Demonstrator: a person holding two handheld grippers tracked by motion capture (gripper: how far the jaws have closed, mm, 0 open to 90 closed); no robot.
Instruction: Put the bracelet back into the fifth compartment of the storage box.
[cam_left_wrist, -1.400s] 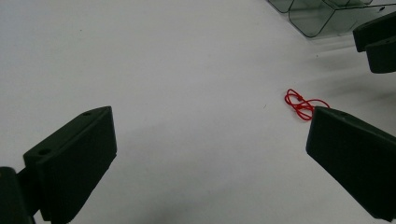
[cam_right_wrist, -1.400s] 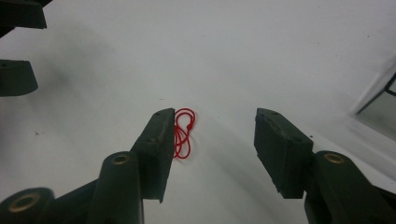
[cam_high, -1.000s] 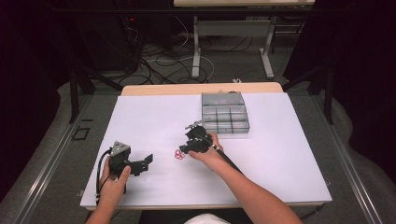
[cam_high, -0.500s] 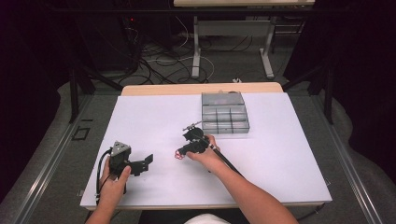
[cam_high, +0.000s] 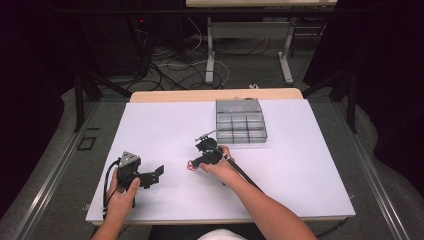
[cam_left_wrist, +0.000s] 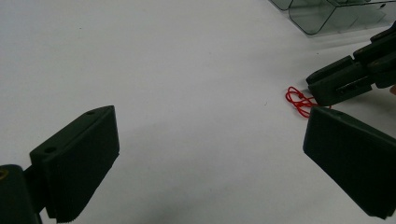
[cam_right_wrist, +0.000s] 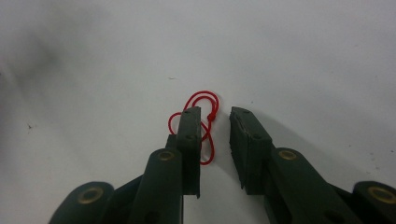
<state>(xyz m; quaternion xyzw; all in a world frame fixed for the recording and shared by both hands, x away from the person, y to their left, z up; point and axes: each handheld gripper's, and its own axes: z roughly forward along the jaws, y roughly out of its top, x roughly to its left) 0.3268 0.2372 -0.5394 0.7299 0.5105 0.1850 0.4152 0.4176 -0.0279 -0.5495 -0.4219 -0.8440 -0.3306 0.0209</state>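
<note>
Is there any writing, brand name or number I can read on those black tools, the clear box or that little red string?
None: no word, number or sign can be read.
Left gripper: plain black jaws with no print.
Right gripper: only brass-coloured rivets, no lettering.
Red string: bare loops of cord with a small knot.
Clear compartment box: no label can be made out, though it is small in the high view.
White table sheet: blank.

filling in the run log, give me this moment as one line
right gripper: open, jaws straddling red string loop on white table | left gripper: open, idle, apart | clear organizer box: beyond
</note>
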